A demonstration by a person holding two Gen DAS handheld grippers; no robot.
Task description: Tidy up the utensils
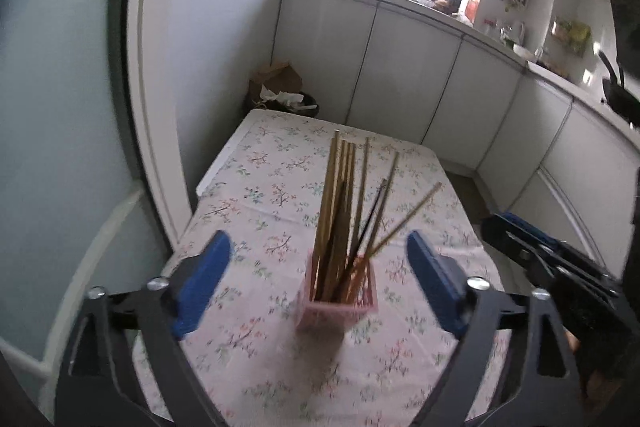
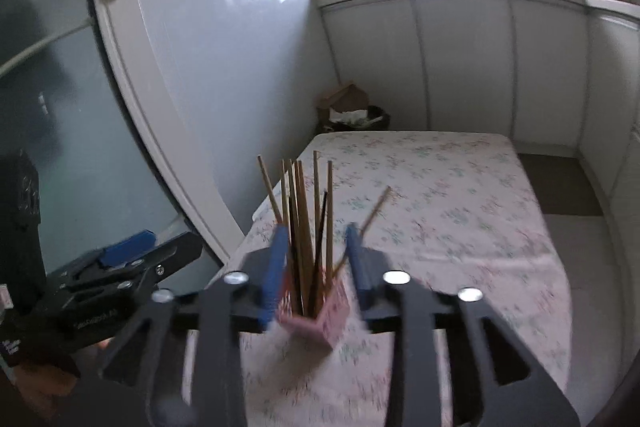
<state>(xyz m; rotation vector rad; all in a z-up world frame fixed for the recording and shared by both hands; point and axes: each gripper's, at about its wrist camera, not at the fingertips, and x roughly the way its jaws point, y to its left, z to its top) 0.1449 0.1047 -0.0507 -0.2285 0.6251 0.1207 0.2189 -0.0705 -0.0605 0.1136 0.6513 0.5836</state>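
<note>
One floral tablecloth (image 1: 280, 195), white cabinets (image 1: 400, 67)

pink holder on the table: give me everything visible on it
The pink holder is a small square openwork basket, plastic by its look. It stands upright on the floral tablecloth, filled with light wooden chopsticks and a few dark ones, fanned out and leaning. The open left gripper frames it without touching; in the right wrist view the right gripper brackets it, contact unclear.
</note>
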